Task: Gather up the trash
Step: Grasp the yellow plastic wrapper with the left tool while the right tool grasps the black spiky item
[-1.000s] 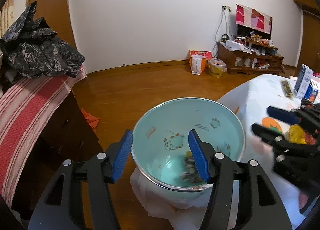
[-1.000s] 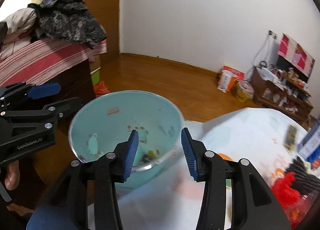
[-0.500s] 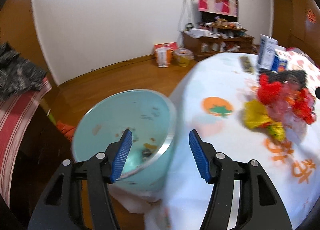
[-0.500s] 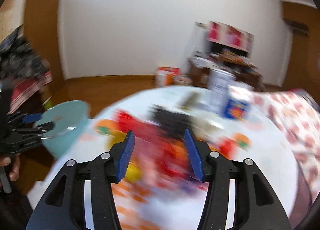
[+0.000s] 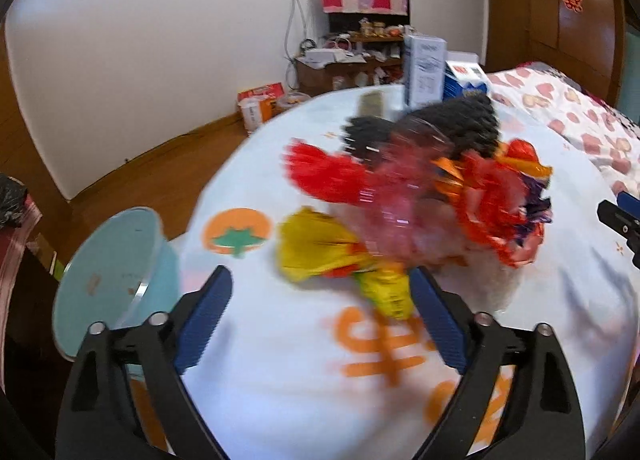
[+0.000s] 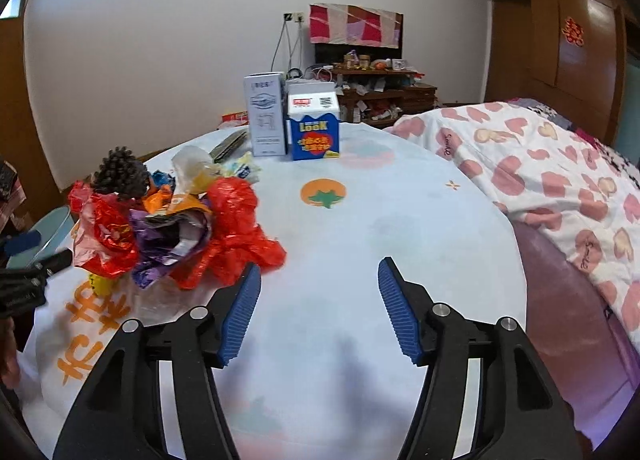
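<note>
**Crinkly plastic trash ahead, both grippers empty**

L wrist: left gripper jaws opening, nothing btwn; yellow wrapper just ahead, teal bowl off to its left. Best: centre jaws on wrapper before closing.

R wrist: right gripper opening, empty; trash pile ahead-left on tablecloth.
</note>
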`<state>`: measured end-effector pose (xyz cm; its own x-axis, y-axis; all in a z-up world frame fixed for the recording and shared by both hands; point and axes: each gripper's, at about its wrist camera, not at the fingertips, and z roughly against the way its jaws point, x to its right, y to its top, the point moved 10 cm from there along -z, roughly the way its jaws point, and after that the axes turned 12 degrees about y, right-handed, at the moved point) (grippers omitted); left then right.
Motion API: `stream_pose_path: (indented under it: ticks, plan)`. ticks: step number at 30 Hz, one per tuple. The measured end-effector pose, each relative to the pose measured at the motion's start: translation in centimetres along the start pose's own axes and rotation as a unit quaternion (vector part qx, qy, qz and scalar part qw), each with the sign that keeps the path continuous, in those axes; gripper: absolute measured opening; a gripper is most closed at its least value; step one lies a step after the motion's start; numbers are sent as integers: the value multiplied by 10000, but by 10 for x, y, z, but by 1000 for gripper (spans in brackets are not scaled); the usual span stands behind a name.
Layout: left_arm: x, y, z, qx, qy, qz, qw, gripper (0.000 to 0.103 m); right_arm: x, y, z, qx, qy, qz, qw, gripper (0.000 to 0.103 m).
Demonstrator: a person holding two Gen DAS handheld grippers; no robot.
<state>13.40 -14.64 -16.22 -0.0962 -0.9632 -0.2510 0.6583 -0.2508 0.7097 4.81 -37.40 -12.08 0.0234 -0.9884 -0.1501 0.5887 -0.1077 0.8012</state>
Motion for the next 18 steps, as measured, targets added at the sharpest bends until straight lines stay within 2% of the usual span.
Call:
stream_pose_path:
  ticks: [4, 7, 13, 17, 18]
  plan:
    - [23, -12, -15, -277, -17, -232, 9993, 92, -3, -6, -6, -21, 120, 46, 9999, 63]
    - [17, -19, -19, -364, 66, -400, 9985, 92, -6, -5, -6, 1, 174, 34, 9998, 63]
    - [-38, -24, -20, -355, 434, -445, 9974, 93, -6, -9, -8, -10, 248, -16, 9997, 64]
    - [-78, -22, -22, -403, 750, -159, 9962, 93, -8, -9, -8, -4, 247, -9, 9997, 66]
    - [-81, -20, -21, -423, 702, -47, 9966, 93, -8, -9, -8, 9, 239, 1, 9997, 66]
